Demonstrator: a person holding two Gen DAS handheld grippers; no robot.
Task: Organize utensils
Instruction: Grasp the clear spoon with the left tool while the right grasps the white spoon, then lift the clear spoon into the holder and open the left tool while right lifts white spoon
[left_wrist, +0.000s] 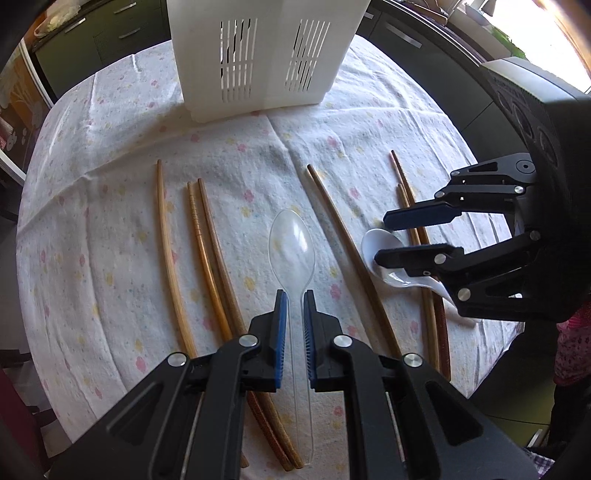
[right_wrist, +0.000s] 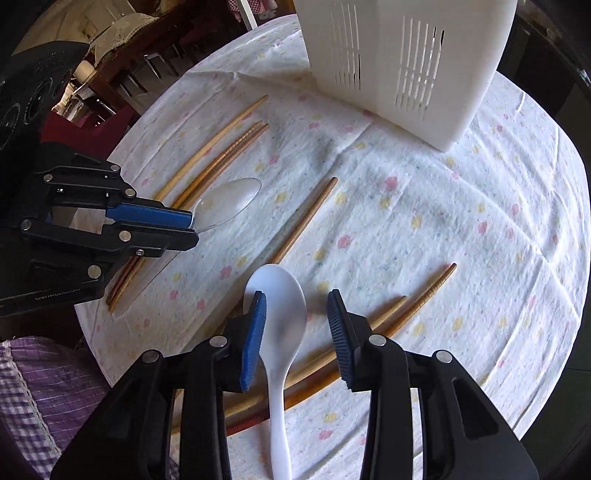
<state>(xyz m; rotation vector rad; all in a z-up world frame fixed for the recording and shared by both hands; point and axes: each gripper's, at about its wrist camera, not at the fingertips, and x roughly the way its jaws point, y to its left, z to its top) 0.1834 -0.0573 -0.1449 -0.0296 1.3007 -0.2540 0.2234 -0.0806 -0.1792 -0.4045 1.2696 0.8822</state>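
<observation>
Straddling the thin handle of a clear plastic spoon (left_wrist: 292, 243) at the lower centre of the left wrist view, the left gripper (left_wrist: 293, 299) is seen with its ribbed blue pads narrowly parted, not visibly clamped; whether contact is made cannot be told. A slip is judged likely, since the smooth, slender handle lies flat on the soft floral tablecloth (left_wrist: 110, 221). Bare wooden chopsticks (left_wrist: 199, 258) lie to the left, and a white slotted plastic utensil basket (left_wrist: 258, 55) stands at the upper centre. In the right wrist view, the right gripper (right_wrist: 297, 299) is held wide apart around a glossy white plastic soup spoon (right_wrist: 280, 306) at the lower centre, untouched; the chopsticks crossing beneath could be dragged along if the jaws close low.
</observation>
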